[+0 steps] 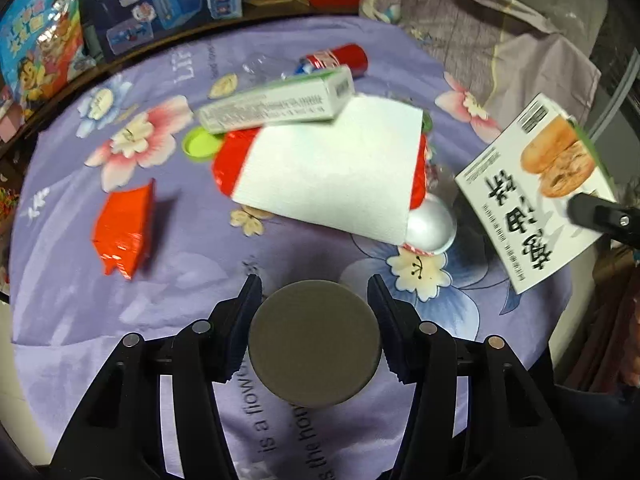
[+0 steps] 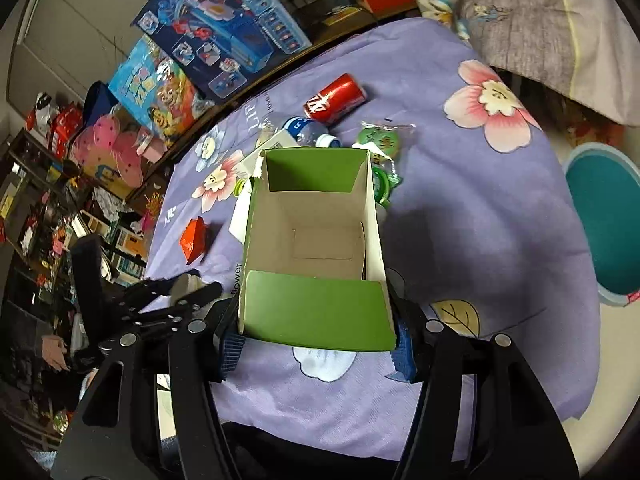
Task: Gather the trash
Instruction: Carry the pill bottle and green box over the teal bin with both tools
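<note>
My left gripper is shut on a round grey-brown can, seen end-on above the purple floral cloth. My right gripper is shut on an open green and white carton, held above the cloth; its printed side shows in the left wrist view. On the cloth lie a white paper towel over a red wrapper, a long green and white box, a red can, a clear bottle, a folded red packet, a lime lid and a silver cup.
A teal bin stands on the floor to the right of the table. Toy boxes lean behind the table. A grey blanket lies at the far right. Cluttered shelves fill the left. A green snack packet lies beyond the carton.
</note>
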`<action>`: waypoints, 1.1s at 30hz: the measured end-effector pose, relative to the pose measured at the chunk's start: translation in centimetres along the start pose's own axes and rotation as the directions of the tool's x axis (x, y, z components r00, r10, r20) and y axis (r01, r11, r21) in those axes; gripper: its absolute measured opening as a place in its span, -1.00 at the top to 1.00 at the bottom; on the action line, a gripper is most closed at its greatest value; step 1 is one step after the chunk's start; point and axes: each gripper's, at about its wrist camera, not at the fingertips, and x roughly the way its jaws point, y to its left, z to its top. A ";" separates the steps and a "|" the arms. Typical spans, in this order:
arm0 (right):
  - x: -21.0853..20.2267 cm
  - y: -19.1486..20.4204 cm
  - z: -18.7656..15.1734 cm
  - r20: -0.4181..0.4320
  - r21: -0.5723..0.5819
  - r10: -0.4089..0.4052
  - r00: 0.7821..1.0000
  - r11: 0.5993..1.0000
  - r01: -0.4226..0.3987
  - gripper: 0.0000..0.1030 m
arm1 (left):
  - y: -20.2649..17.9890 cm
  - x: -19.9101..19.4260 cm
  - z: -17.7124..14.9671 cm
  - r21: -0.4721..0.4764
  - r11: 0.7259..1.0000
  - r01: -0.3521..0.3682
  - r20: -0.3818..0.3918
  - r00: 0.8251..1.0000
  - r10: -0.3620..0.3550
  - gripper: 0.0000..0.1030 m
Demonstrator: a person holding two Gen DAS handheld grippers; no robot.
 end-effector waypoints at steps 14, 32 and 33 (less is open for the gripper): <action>1.8 -2.3 -0.1 -0.022 0.057 -0.085 0.996 0.995 0.086 -0.10 | 0.7 0.8 -0.1 -0.041 0.999 0.013 0.041 0.999 -0.011 -0.53; 1.7 -1.1 -0.6 -0.016 0.052 -0.094 0.995 0.994 0.095 -0.10 | -0.5 2.4 -5.3 0.001 1.000 0.027 0.058 0.998 -0.027 -0.22; 1.6 -1.3 -0.6 -0.014 0.057 -0.094 0.995 0.994 0.095 -0.10 | -0.3 2.8 -5.1 -0.008 0.998 0.059 0.043 0.997 -0.058 0.00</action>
